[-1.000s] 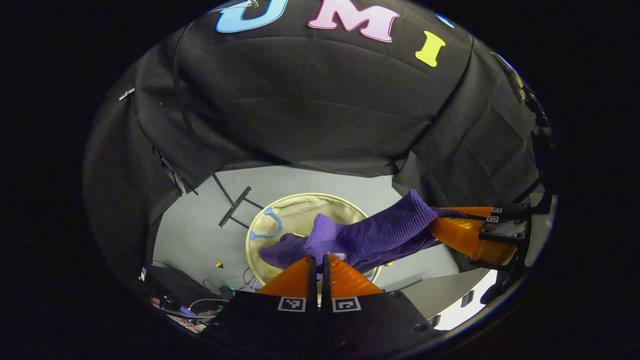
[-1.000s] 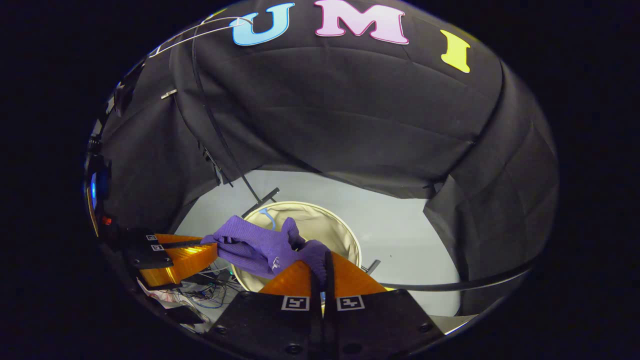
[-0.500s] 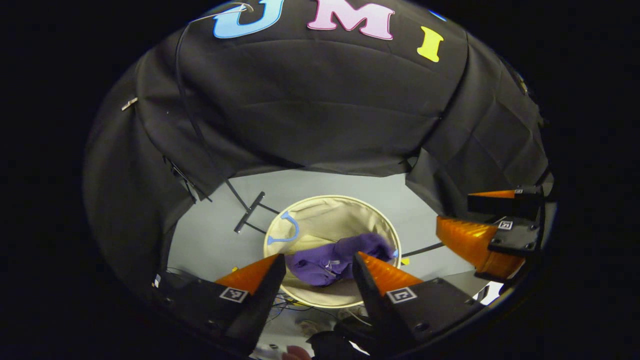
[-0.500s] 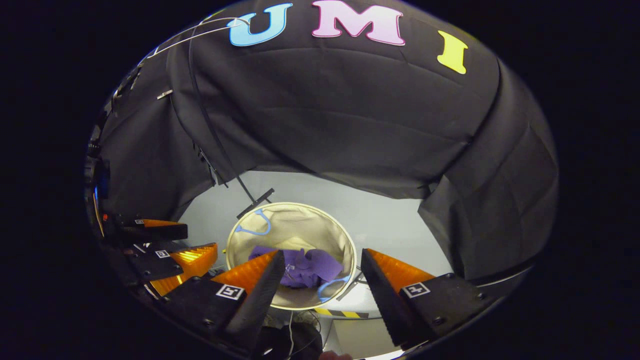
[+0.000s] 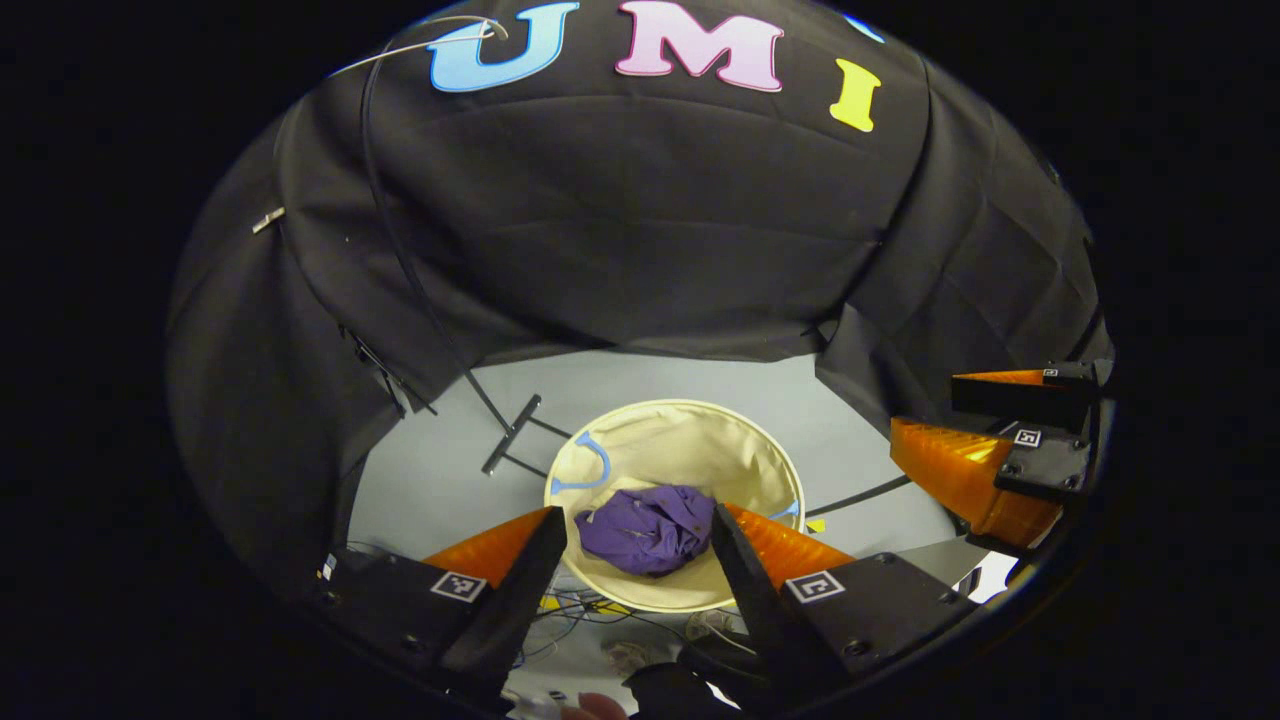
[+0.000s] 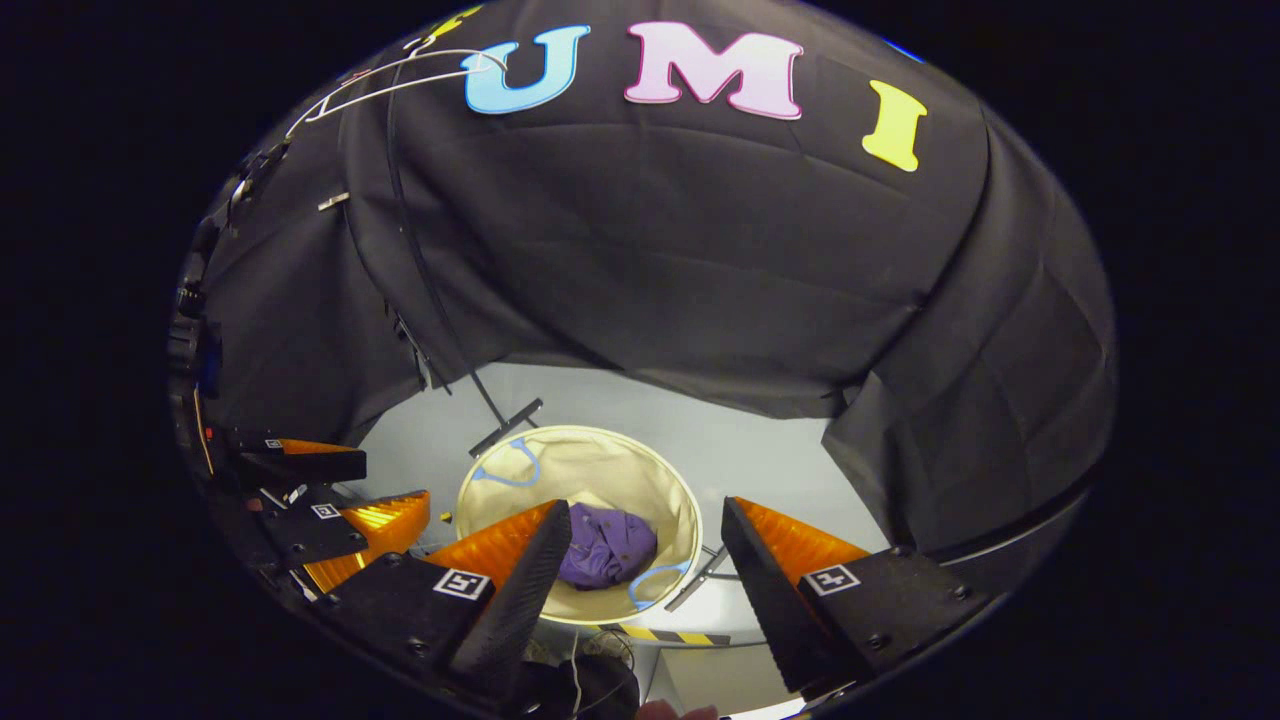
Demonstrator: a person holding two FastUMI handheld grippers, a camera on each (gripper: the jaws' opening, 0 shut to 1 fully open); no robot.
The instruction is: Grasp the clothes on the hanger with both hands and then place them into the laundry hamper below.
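- A second ago the purple clothes (image 5: 648, 528) were pinched by both grippers above the hamper (image 5: 690, 455); now they have been let go and lie bunched at its bottom.
- The left gripper (image 5: 638, 518) is held wide open with nothing between its fingers.
- The right gripper (image 6: 645, 512) is also spread wide and empty; it is seen from the side at the right edge of the left gripper view.
- The hamper is round, made of soft cream cloth, with thin blue handles (image 5: 588, 465).
- The clothes look soft and crumpled, like a small ball.
- A bare wire hanger (image 6: 395, 78) is seen high on the wall.
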